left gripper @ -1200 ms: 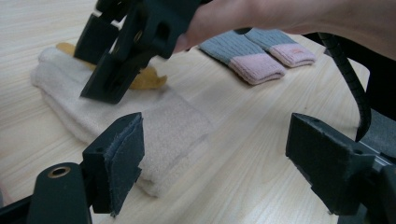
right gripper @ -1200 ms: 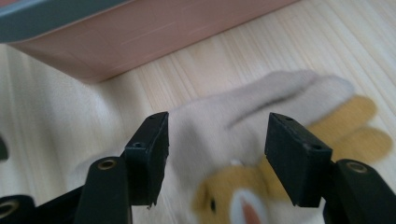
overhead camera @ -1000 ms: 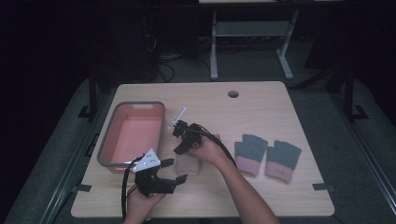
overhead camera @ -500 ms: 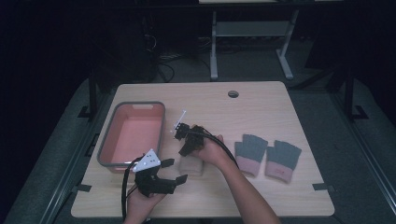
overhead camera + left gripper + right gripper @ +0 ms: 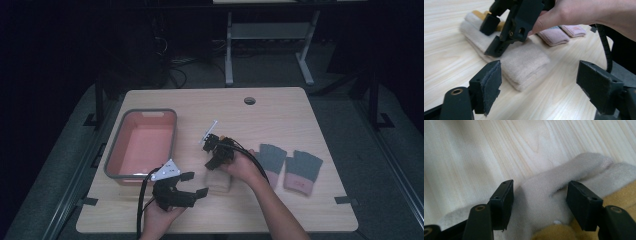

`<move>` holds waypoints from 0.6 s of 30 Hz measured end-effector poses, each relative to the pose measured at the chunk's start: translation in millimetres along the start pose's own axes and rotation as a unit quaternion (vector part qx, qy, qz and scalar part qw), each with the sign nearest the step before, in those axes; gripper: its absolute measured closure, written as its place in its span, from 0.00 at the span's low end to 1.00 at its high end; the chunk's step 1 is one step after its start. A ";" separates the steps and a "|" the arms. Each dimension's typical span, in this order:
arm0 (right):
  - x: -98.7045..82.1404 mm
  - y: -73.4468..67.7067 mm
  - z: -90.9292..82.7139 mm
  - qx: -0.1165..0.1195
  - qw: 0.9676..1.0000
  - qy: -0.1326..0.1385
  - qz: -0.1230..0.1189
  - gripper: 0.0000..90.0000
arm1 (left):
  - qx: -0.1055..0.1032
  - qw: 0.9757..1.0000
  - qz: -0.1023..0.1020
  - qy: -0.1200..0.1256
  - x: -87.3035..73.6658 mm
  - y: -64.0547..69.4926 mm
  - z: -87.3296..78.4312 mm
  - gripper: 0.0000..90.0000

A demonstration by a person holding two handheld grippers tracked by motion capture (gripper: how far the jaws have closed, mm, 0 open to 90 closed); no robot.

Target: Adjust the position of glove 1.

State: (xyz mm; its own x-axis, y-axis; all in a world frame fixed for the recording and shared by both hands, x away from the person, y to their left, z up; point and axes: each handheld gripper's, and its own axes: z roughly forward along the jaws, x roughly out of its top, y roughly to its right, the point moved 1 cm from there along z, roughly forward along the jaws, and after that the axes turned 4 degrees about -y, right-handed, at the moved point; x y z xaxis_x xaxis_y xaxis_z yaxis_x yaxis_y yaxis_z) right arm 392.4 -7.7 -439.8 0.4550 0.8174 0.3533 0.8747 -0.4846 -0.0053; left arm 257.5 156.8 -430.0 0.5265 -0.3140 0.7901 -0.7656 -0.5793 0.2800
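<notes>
Right gripper (image 5: 214, 159), jaws parted and just closing, straddling the folded beige sock (image 5: 218, 181) near the table's (image 5: 280, 115) front edge; left gripper (image 5: 192, 184) wide open.

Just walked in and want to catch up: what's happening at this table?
A person works with a gripper in each hand. The right gripper is down on a folded beige glove near the table's front, its jaws open and straddling the fabric without pinching it; they have just been shifting in width. The left gripper waits open just short of it. A grey-and-pink pair of gloves lies to the right, and a pink bin sits at the left, nothing visible inside.
</notes>
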 end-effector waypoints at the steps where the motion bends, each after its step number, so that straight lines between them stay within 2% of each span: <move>1: -1.5 0.7 -1.0 0.003 1.000 0.003 0.002 0.41 | 0.000 1.000 0.000 -0.003 1.3 0.6 2.0 0.23; 3: -5.8 2.3 -10.1 0.008 0.999 0.024 0.021 0.35 | 0.003 1.000 -0.002 -0.005 3.7 0.4 4.7 0.24; 5: -7.4 3.0 -13.1 0.008 0.999 0.030 0.027 0.33 | 0.003 1.000 -0.013 -0.012 7.5 -1.9 8.0 0.24; 6: -11.4 5.3 -18.8 0.011 0.998 0.042 0.039 0.31 | 0.003 1.000 -0.014 -0.013 8.8 -3.1 9.2 0.24; 8: -17.4 8.4 -25.0 0.013 0.997 0.052 0.059 0.30 | 0.005 0.999 -0.029 -0.016 11.8 -3.9 13.7 0.24; 12: -34.3 16.0 -37.0 0.033 0.992 0.067 0.104 0.29 | 0.011 0.999 -0.041 -0.028 17.3 -7.1 23.3 0.24; 15: -46.4 21.9 -41.8 0.036 0.988 0.079 0.124 0.29 | 0.010 0.998 -0.056 -0.038 21.1 -8.5 31.8 0.25; 18: -59.3 27.8 -47.1 0.042 0.983 0.090 0.155 0.29 | 0.011 0.997 -0.069 -0.044 24.0 -10.8 39.3 0.25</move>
State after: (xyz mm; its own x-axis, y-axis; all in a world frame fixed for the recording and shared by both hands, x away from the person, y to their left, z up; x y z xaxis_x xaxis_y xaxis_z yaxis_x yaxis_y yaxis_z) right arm 381.9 -84.3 -416.8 0.6715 0.5631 0.4816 0.7132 -0.6676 -0.2139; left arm 293.0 126.0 -435.5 0.6573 -0.2950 0.6935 -0.6759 -0.6378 0.3693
